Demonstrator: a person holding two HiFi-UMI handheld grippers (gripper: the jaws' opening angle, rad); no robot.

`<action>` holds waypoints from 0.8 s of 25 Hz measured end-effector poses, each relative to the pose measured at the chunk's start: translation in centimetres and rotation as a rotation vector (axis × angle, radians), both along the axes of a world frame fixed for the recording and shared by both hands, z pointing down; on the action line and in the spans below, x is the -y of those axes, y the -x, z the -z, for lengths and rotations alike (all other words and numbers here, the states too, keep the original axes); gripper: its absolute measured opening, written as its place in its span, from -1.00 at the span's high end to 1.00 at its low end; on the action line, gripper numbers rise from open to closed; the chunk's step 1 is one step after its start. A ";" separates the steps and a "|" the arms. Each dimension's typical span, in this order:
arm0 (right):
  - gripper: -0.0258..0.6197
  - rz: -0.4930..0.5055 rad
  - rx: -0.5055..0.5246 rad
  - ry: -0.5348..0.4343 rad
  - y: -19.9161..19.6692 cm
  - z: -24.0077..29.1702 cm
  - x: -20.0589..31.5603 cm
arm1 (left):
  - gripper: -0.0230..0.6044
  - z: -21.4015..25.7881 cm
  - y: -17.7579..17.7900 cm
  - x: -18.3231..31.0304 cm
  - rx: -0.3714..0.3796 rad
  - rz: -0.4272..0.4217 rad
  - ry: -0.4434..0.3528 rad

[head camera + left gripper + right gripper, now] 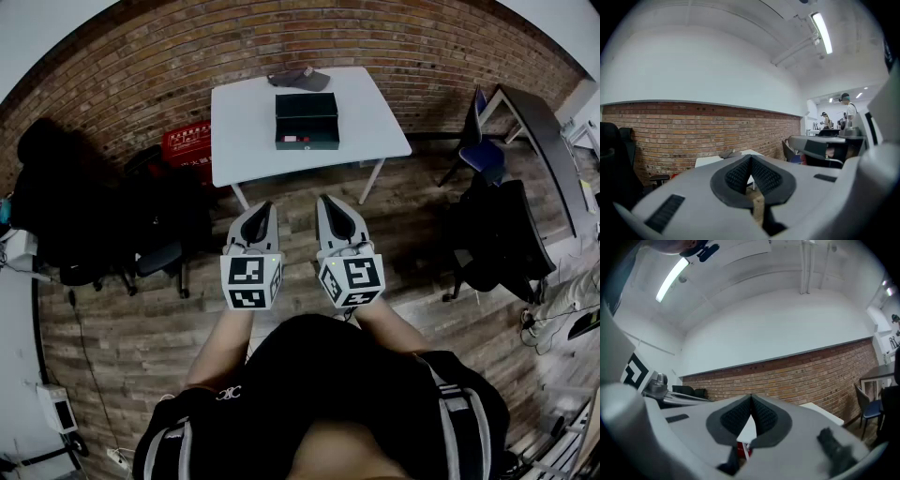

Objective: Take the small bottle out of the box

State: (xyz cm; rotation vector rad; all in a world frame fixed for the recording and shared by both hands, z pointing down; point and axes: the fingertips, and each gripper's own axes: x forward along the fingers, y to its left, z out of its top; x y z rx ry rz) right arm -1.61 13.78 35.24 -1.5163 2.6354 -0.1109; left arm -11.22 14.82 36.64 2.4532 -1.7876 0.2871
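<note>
A dark rectangular box (307,120) sits on the white table (244,141) at the top of the head view, with a grey cap (298,79) behind it. No small bottle shows in any view. My left gripper (263,208) and right gripper (330,202) are side by side over the wooden floor, well short of the table's near edge. Both are shut with nothing between the jaws. In the left gripper view the pads (740,174) meet at their tips, with the table (708,161) and cap (727,153) beyond. The right gripper (751,400) shows the same closed pads.
A red crate (187,142) stands left of the table, with black office chairs (150,253) near it. A blue chair (483,150), a grey desk (544,141) and another black chair (502,239) are to the right. A brick wall runs behind. A person (846,110) stands far off.
</note>
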 end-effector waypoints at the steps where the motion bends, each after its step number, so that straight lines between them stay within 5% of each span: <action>1: 0.83 0.002 0.001 0.000 0.0 0.0 -0.1 | 0.89 -0.1 -0.1 0.0 0.000 -0.003 0.002; 20: 0.83 0.056 0.074 0.043 -4.2 -1.4 -0.9 | 0.89 -1.1 -4.9 -0.6 0.002 0.008 0.034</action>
